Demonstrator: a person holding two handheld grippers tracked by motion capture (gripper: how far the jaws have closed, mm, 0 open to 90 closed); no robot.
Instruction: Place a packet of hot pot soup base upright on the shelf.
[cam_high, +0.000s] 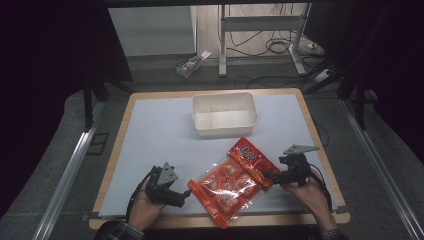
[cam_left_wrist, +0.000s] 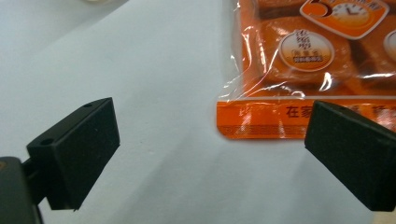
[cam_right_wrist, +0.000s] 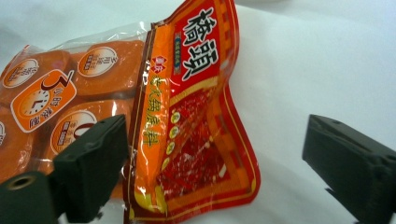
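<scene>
Snack bag (cam_high: 232, 182) flat on table (cam_high: 150, 135), not yet in white bin (cam_high: 224, 115). Left gripper (cam_high: 184, 196) open beside it; right gripper (cam_high: 265, 175) open astride its corner, no grip.

Your left gripper (cam_high: 186, 197) rests low on your left side with its jaws wide apart. Your right gripper (cam_high: 265, 175) points inward, jaws open too.

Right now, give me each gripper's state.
Left gripper: open, holding nothing, beside the snack bag.
Right gripper: open, fingers around the bag's red end, not gripping.
</scene>
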